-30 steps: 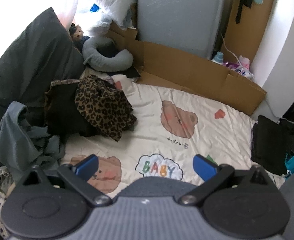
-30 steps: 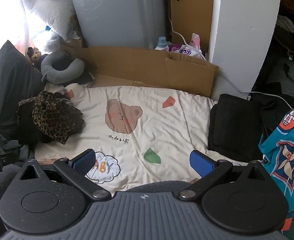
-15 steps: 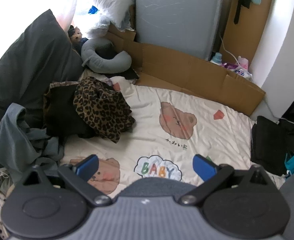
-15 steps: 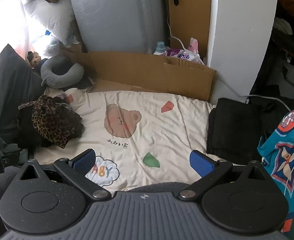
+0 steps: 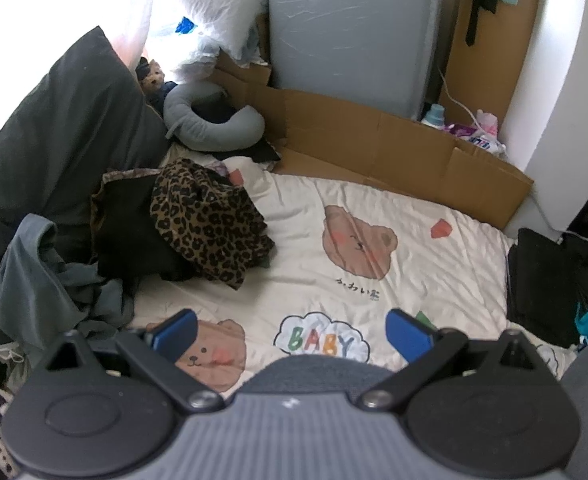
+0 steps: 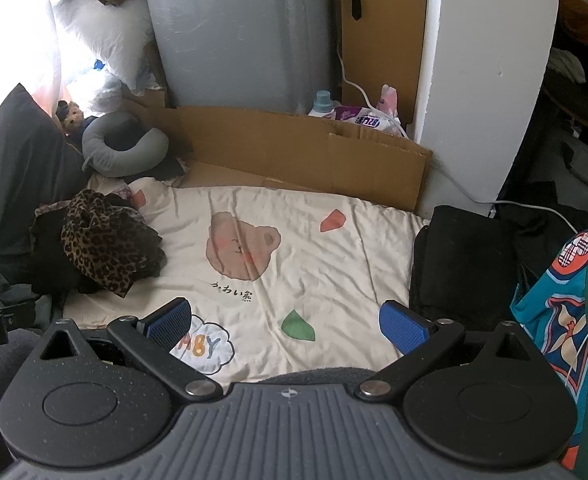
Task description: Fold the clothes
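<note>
Both views slightly nearer the leopard-print garment (image 5: 210,220); both tongs (image 5: 292,334) (image 6: 286,326) released, empty.

A: What differs from a second ago?
B: Both views tilt up slightly; the leopard-print garment (image 5: 210,220) sits a little lower toward 9 o'clock.
A: And the jaws?
B: No difference there.
</note>
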A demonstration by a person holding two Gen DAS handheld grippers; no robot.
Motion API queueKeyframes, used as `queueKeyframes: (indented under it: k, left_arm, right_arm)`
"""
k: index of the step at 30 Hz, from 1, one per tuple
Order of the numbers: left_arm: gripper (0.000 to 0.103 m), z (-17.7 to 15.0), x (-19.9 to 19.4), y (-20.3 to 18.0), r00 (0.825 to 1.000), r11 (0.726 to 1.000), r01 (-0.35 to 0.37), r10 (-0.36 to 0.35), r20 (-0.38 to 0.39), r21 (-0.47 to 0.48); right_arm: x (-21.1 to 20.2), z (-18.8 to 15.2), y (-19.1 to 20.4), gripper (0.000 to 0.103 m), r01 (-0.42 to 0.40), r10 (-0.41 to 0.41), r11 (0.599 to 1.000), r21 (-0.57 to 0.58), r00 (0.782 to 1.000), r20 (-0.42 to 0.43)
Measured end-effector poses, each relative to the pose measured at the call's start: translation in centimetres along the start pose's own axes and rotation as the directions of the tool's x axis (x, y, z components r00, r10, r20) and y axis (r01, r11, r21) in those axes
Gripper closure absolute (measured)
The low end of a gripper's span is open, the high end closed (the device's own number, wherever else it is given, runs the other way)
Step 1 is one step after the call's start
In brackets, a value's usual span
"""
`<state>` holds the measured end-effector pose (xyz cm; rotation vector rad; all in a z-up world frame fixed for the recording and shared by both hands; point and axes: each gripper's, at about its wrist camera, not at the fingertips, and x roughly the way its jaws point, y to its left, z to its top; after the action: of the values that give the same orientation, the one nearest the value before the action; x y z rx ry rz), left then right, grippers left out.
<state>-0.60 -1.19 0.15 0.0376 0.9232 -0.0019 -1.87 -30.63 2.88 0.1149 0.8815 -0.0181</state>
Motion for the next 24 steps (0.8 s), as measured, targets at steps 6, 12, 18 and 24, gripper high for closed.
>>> queueKeyframes:
  k: [6,12,18,24]
  left_arm:
    - [0.002,0.0,-0.1,-0.2,1.0,1.0,-0.014,0.014,0.001,0.013]
    - [0.002,0.4,0.0,0.1,1.0,1.0,0.004,-0.004,-0.02,0.003]
    - [0.001,0.5,0.3,0.6,0.998,0.999,0.045,-0.046,-0.047,-0.024]
    - [0.002,0.6,0.4,1.0,0.995,0.996,0.077,-0.079,-0.064,-0.044]
  right_arm:
    - [-0.1,0.0,-0.1,0.0,-0.007,0.007,1.0,0.0,1.0,0.002]
    - [0.0,0.1,0.5,0.0,-0.035,0.035,0.999,-0.033,0.999,-0.024]
    - [-0.1,0.2,0.4,0.0,-0.042,0.041,0.999,-0.019,0.999,-0.021]
    - [-0.6,0.3,0.7,0.0,-0.049,0.049,0.998,-0.038,0.999,-0.013]
